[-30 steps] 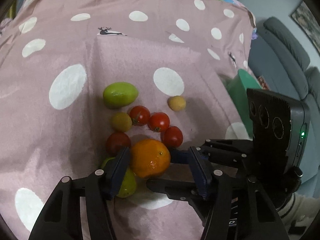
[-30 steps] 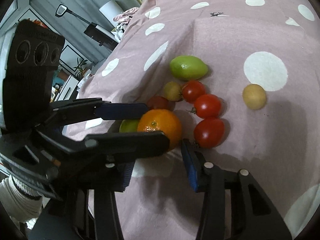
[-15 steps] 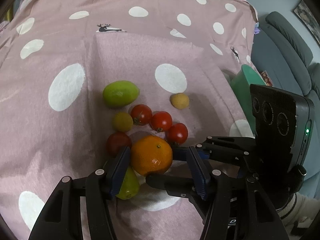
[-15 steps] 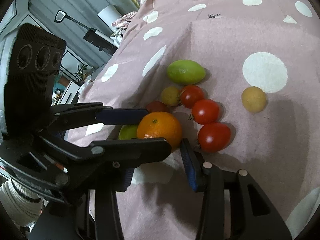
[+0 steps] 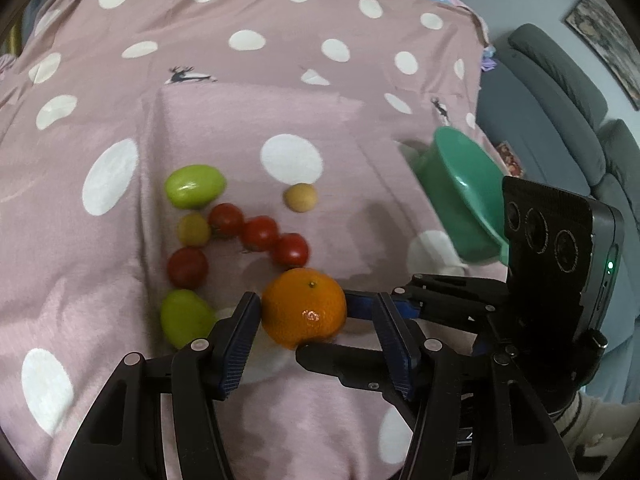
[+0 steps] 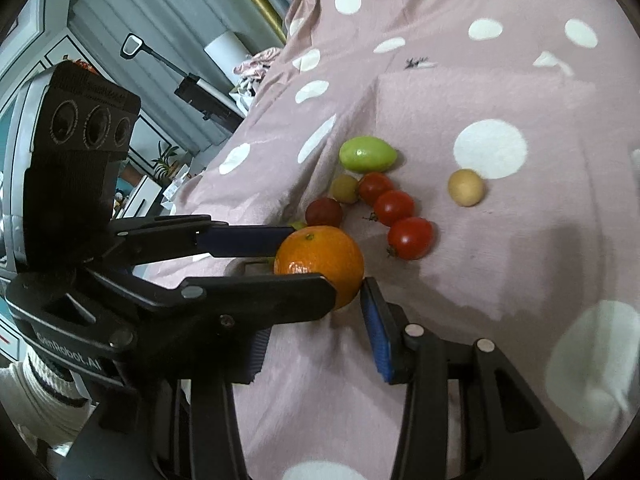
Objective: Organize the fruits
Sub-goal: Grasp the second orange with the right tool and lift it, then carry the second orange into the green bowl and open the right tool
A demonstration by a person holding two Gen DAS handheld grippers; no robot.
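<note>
Orange point(image 5: 304, 307): I see it on the pink dotted cloth point(image 5: 240, 104), between the blue pads of both tools, just below the row of three red tomatoes point(image 5: 259, 233).
Left gripper point(image 5: 316, 320): my fingers are spread wide; the left pad touches the orange's side, the right pad stands clear of it, so nothing is clamped.
Right gripper point(image 6: 316, 316): also spread; one pad sits against the orange, the other is hidden behind the left tool.
Neighbours: a darker tomato point(image 5: 187, 267), two green fruits point(image 5: 195, 186), a small tan fruit point(image 5: 300, 197) apart.
Green bowl point(image 5: 464, 196): at the cloth's right edge.
</note>
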